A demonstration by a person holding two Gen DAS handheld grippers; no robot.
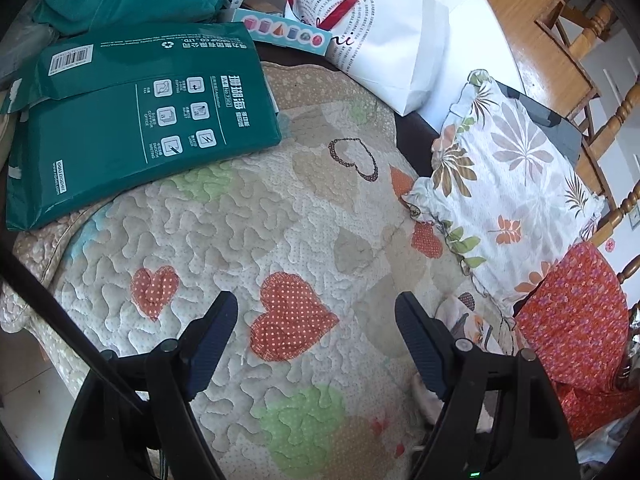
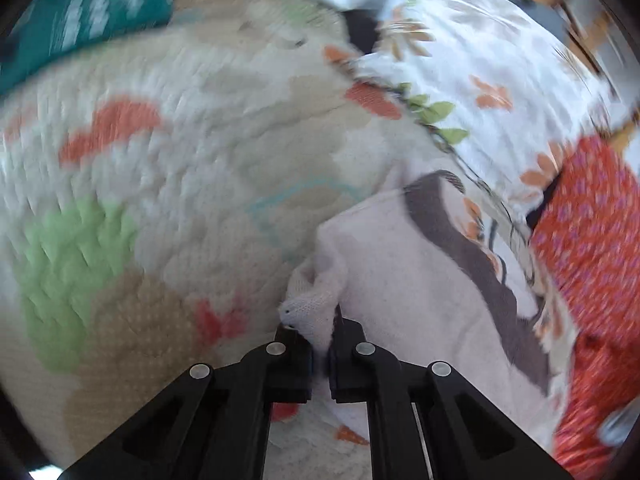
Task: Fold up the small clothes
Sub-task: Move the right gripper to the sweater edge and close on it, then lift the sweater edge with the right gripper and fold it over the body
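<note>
My right gripper (image 2: 316, 328) is shut on the edge of a small pale pink garment (image 2: 408, 272) with a dark grey band; the cloth hangs bunched from the jaws over a quilted heart-patterned cover (image 2: 192, 152). The right wrist view is motion-blurred. My left gripper (image 1: 316, 320) is open and empty, held above the quilt (image 1: 248, 224) over a red dotted heart. Part of the pale garment (image 1: 464, 320) shows just right of the left gripper's right finger. A red flowered cloth (image 1: 576, 320) lies at the right, also in the right wrist view (image 2: 592, 240).
A green paper ream package (image 1: 136, 120) lies on the quilt at the far left. A white leaf-print pillow (image 1: 512, 184) sits at the right. A white paper bag (image 1: 380, 40) stands at the back. Wooden chairs (image 1: 600, 128) are beyond the right side.
</note>
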